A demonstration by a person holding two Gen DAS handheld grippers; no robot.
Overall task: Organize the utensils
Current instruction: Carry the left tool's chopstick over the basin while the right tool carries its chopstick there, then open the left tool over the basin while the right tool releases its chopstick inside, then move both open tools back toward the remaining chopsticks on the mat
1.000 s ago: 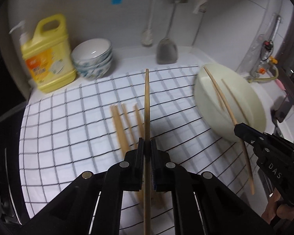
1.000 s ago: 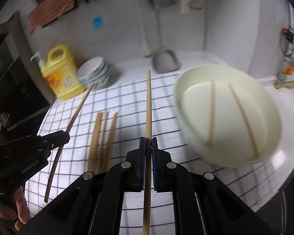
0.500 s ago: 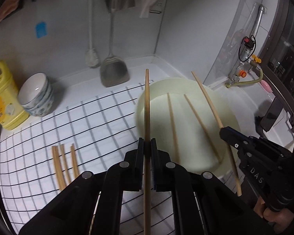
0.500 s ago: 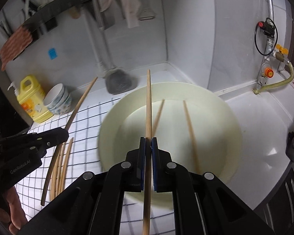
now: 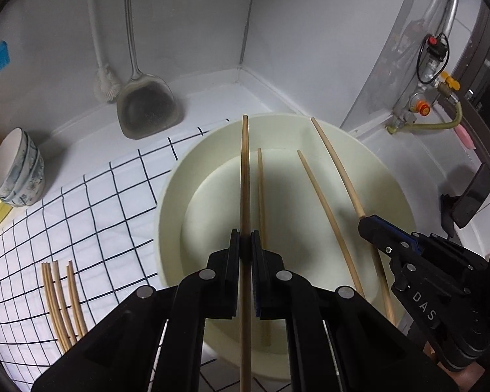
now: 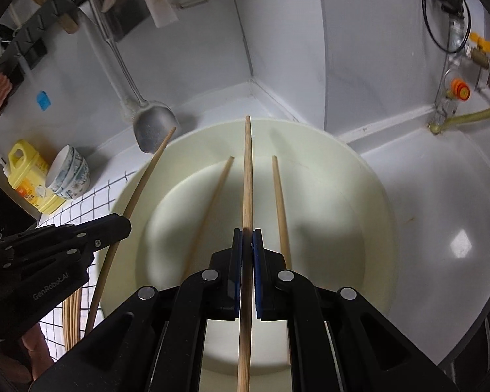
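Pale cream basin (image 5: 369, 176), tan wooden chopsticks (image 5: 323, 209) inside it, white cloth with a black grid (image 5: 91, 209) left of the basin, blue-and-white patterned bowls (image 5: 16, 176), yellow bottle with an orange label (image 6: 29, 179), black tools with blue pads (image 6: 255, 261), white bench (image 6: 441, 196)

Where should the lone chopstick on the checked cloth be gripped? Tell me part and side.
Probably grip the lone chopstick near its middle, from above, jaws across it: it lies flat on the checked cloth, a gap apart from the pair beside it.
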